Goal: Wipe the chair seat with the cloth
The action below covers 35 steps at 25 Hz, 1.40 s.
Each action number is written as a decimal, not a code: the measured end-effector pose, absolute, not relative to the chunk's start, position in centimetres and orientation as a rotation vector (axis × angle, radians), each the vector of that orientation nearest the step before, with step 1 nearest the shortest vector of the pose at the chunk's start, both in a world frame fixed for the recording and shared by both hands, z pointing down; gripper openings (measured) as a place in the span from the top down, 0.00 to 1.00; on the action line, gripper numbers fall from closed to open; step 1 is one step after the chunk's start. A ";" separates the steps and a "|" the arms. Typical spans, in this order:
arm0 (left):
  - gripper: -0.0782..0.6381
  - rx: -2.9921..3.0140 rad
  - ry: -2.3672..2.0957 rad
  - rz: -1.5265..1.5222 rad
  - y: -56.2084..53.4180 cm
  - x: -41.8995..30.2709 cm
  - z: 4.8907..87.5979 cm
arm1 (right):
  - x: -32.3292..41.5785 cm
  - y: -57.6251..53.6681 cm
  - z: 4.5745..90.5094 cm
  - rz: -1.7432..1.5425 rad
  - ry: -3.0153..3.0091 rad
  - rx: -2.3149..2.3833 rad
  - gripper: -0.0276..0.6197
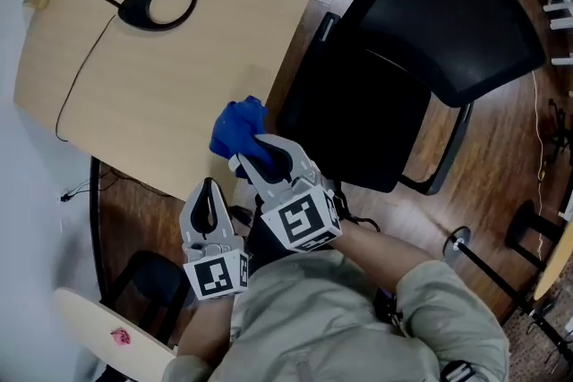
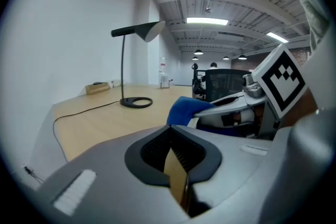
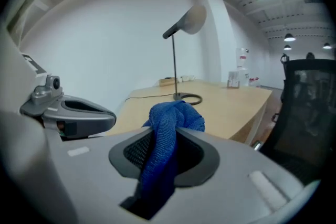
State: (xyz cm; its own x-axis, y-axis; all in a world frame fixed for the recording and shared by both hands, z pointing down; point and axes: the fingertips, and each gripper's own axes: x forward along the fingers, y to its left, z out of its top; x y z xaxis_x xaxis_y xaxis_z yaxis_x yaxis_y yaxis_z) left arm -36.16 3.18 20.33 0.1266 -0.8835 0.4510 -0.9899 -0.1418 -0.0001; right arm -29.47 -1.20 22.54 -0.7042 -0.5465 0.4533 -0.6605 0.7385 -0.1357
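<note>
Between right hand-held gripper jaws: crumpled blue microfibre cloth, clamped.
Left hand-held gripper: jaws together, empty.
Right of both: black padded chair seat, wiping apparently not begun.

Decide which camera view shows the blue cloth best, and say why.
The right gripper view: the cloth fills the middle, pinched by the right gripper, its weave clear. The head view shows a small blue bunch over the table edge, partly hidden by that gripper. The left gripper view shows only one blue corner.
</note>
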 end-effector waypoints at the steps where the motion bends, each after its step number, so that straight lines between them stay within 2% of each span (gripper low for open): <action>1: 0.88 2.142 -1.797 0.503 2.7 -33.9 20.1 | -27.2 -1.9 22.0 0.411 -2.547 0.972 0.82; 9: 0.88 2.393 -1.527 0.631 -1.2 -17.1 22.9 | -10.5 -6.4 22.9 0.454 -2.435 1.251 0.82; 16: 0.88 2.423 -1.405 0.668 -3.1 -7.4 30.4 | -2.3 -9.6 30.7 0.541 -2.354 1.324 0.82; 25: 0.88 2.363 -1.316 0.764 -5.0 -5.3 43.0 | -1.8 -13.5 43.7 0.646 -2.290 1.371 0.82; 35: 0.88 2.232 -1.372 0.739 -8.0 -8.9 51.3 | -5.5 -18.7 53.8 0.628 -2.243 1.305 0.82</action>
State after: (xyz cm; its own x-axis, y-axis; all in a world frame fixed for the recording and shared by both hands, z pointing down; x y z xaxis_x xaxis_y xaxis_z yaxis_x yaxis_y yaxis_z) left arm -8.91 -7.97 51.29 0.3730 -0.6801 0.6311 -0.9013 -0.4271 0.0724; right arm -5.54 -18.71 53.77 -0.4389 -0.6695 0.5992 -0.8834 0.4435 -0.1515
